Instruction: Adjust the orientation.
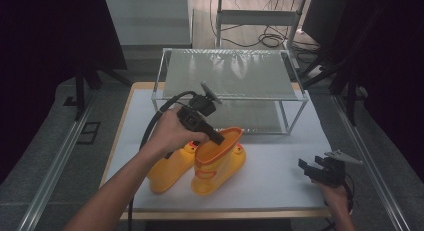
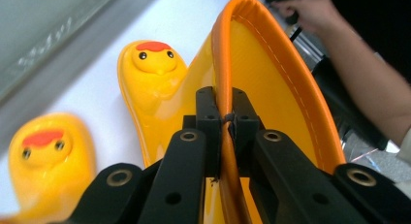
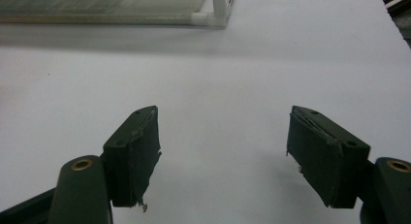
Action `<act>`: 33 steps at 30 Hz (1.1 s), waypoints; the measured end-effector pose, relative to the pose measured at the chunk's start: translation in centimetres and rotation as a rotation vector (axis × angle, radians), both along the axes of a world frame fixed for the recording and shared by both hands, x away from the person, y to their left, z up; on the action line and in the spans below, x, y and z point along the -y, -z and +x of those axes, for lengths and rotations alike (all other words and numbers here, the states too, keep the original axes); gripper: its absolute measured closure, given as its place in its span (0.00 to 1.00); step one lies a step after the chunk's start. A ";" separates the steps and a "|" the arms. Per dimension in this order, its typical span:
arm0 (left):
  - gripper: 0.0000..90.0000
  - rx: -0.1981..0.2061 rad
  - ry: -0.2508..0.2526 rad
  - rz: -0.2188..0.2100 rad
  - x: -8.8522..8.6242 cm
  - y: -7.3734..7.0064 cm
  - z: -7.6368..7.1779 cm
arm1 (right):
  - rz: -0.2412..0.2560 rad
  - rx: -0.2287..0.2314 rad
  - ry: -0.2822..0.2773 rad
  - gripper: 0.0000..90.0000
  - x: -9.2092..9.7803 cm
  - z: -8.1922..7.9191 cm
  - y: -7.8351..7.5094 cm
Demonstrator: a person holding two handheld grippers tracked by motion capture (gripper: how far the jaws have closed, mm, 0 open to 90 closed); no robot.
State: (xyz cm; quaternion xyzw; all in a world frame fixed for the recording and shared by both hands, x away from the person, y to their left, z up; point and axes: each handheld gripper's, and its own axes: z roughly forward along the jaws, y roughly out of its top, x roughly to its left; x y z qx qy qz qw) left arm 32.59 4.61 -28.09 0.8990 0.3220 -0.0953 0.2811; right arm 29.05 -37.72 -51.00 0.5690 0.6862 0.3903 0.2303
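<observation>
Left gripper (image 1: 218, 137) fingers clamp the orange rim of the right yellow duck boot (image 1: 218, 163), standing at table (image 1: 280, 176) centre beside the left boot (image 1: 172, 168), touching it. Left gripper view shows the rim pinched betw. the pads and duck faces on both toes. Right gripper (image 3: 223, 156), near-right over bare table, fingers spread wide, holding nothing. Glass shelf rack (image 1: 232, 73) at far side.

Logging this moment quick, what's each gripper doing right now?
Left gripper: shut on the orange rim of the yellow rubber duck boot.
Right gripper: open, holding nothing.
</observation>
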 end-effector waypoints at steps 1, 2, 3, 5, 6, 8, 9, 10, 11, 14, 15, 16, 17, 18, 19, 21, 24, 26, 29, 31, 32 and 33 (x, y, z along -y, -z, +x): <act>0.96 -0.001 -0.005 0.004 -0.6 0.4 -0.2 | 0.000 0.000 0.000 0.30 0.0 0.0 0.0; 0.96 -0.003 -0.013 0.005 -1.0 0.8 -0.3 | -0.002 -0.006 0.001 0.30 -0.1 0.0 0.0; 0.96 -0.005 -0.018 0.009 -1.5 1.2 -0.3 | -0.001 -0.006 -0.001 0.30 -0.1 0.0 0.0; 0.96 -0.006 -0.024 0.016 -2.2 2.1 -0.4 | -0.001 -0.004 0.001 0.30 -0.1 0.0 0.1; 0.96 -0.005 -0.032 0.019 -2.7 2.6 -0.5 | -0.001 -0.004 0.001 0.30 -0.1 0.0 0.1; 0.96 -0.008 -0.041 0.028 -3.4 3.5 -0.5 | -0.002 -0.004 -0.001 0.30 -0.2 0.0 0.1; 0.96 -0.003 -0.047 0.038 -3.7 3.9 -0.6 | -0.005 -0.008 -0.004 0.30 -0.1 0.0 0.1; 0.96 -0.004 -0.047 0.045 -4.0 4.2 -0.6 | -0.005 -0.008 -0.004 0.30 -0.2 0.0 0.1; 0.96 -0.004 -0.049 0.053 -4.3 4.5 -0.7 | -0.005 -0.008 -0.004 0.30 -0.2 0.0 0.1; 0.96 0.031 -0.042 0.084 -5.0 5.1 -1.0 | -0.007 -0.009 -0.008 0.30 -0.2 0.0 0.1; 0.95 0.041 -0.046 0.084 -5.4 5.2 -1.1 | -0.003 -0.008 -0.006 0.30 -0.2 0.0 0.1; 0.95 0.046 -0.048 0.090 -5.7 5.4 -1.1 | -0.005 -0.009 -0.007 0.30 -0.2 0.0 0.1; 0.95 0.044 -0.048 0.093 -6.0 5.5 -1.2 | -0.005 -0.008 -0.004 0.30 -0.2 0.0 0.1; 0.95 0.045 -0.050 0.096 -6.2 5.7 -1.2 | -0.005 -0.008 -0.003 0.30 -0.2 0.0 0.1; 0.93 0.054 -0.056 0.103 -6.5 5.8 -1.3 | -0.005 -0.008 -0.004 0.30 -0.2 0.0 0.1; 0.91 0.059 -0.056 0.110 -6.7 5.8 -1.5 | -0.005 -0.011 -0.006 0.30 -0.2 -0.1 0.1; 0.79 0.076 -0.058 0.096 -6.8 5.3 -1.9 | -0.008 -0.015 -0.010 0.30 -0.4 0.0 0.1; 0.71 0.081 -0.058 0.085 -6.8 4.9 -2.0 | -0.009 -0.011 -0.011 0.30 -0.4 -0.1 0.1; 0.61 0.096 -0.064 0.051 -6.8 3.8 -1.9 | -0.006 -0.008 -0.005 0.30 -0.3 -0.1 0.0; 0.57 0.102 -0.067 0.024 -6.9 3.3 -1.9 | -0.007 -0.005 -0.002 0.30 -0.1 -0.1 0.0; 0.56 0.100 -0.071 0.004 -7.0 3.0 -2.0 | -0.004 -0.002 0.002 0.30 -0.1 -0.1 0.0; 0.55 0.102 -0.064 -0.004 -7.1 2.7 -2.0 | -0.002 -0.005 0.002 0.30 -0.1 -0.1 0.0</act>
